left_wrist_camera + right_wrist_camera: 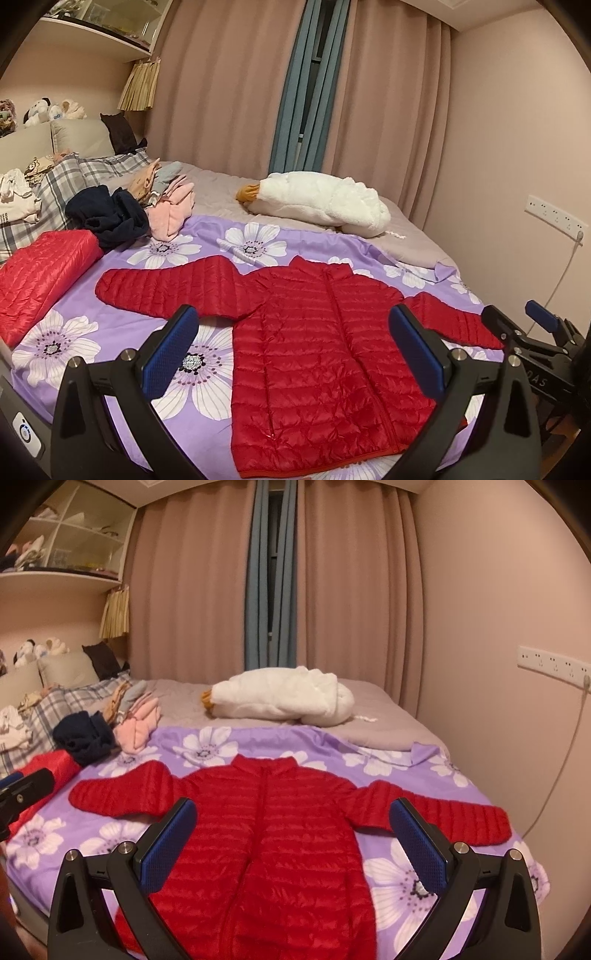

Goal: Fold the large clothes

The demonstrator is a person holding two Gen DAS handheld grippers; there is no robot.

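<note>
Right now the red jacket (pixel 325 354) lies flat and zipped on the flowered sheet (pixel 184 373), collar toward the curtains, both sleeves spread wide, and neither gripper touches it. The left gripper (pixel 291 354) hangs above the jacket's lower half with its fingers spread apart and nothing between them; the right gripper (pixel 293 843) hovers over the chest just the same, released and empty. The step in hand looks like the first sleeve fold, and it would go best by pinching each cuff near its end and laying the sleeve across the chest in 1 smooth sweep, since puffy quilted fabric tends to spring back if released too soon. The right sleeve (pixel 443 819) ends near the sheet's edge on the wall side, so a grasp there should come from above. The left sleeve (pixel 166 288) has bare sheet around it, though a folded red jacket (pixel 40 273) and a heap of clothes (pixel 122 214) sit near that side. The hem seems to reach the bed's near edge, but the gripper frames hide it. The white plush toy (pixel 321 203) lies well apart, beyond the collar.
</note>
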